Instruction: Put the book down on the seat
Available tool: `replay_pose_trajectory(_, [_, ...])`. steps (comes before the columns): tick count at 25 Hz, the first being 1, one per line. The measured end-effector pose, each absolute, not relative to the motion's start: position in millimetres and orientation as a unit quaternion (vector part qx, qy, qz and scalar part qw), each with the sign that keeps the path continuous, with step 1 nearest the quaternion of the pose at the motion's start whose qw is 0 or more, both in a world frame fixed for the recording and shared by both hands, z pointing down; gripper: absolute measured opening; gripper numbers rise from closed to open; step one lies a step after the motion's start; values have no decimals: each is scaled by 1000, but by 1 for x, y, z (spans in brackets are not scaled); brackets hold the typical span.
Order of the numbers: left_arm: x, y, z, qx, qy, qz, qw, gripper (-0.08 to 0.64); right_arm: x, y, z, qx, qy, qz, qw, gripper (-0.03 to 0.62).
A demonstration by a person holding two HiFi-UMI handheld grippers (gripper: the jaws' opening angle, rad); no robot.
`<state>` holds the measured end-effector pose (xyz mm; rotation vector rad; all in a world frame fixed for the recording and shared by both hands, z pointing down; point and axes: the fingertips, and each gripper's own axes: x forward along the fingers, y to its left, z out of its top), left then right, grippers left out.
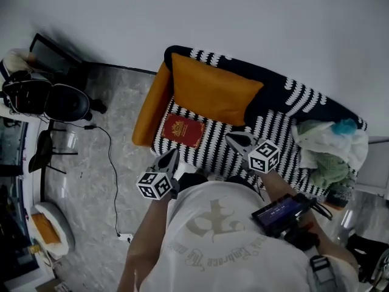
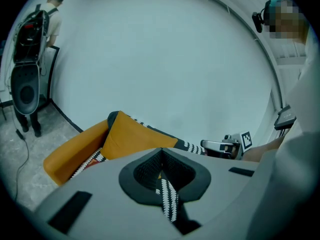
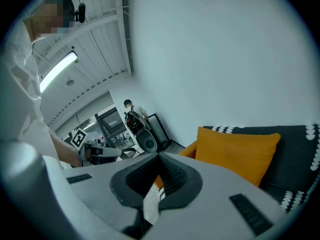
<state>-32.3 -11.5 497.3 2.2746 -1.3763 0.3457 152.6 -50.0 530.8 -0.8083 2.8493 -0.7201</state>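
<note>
Grey stone-patterned floor point(image 1: 103, 139) is shown at the left, crossed by a thin black cable point(image 1: 113, 163). Next to it, the orange armrest point(image 1: 148, 111) bounds the black-and-white patterned seat point(image 1: 276, 129), which stands against a pale wall point(image 1: 243, 17).

The red book point(image 1: 182, 130) is seen lying flat on the seat, cover up. It is just beside the armrest, and its far edge is at the foot of the orange cushion point(image 1: 213, 93). Neither tool touches it, so the placing is judged complete.

The left tool point(image 1: 171, 155) is held just in front of the book's near edge, apart from it, and points slightly downward. In its own view the jaws are pressed together, with nothing between them. The right tool point(image 1: 231, 137) is held further right over the seat, near the cushion's lower corner. Its jaws are likewise closed and empty.

A heap of cloths point(image 1: 328, 148) occupies the right end of the seat.

Handling, as judged: the book is thin, so it should be light and fairly stiff, with a smooth cover that may slip. Because it lies flat on soft upholstery, it is best taken at a free edge. There one jaw can be pressed into the padding and slid under. The spine side is preferred, since the pages are kept from fanning open.
</note>
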Motion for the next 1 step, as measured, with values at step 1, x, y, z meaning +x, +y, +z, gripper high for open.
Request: replay_pose_trajectory(1, [-32,-13,497,826,-500,125,228,11,153,-52,531,-265,934,-235,47,14])
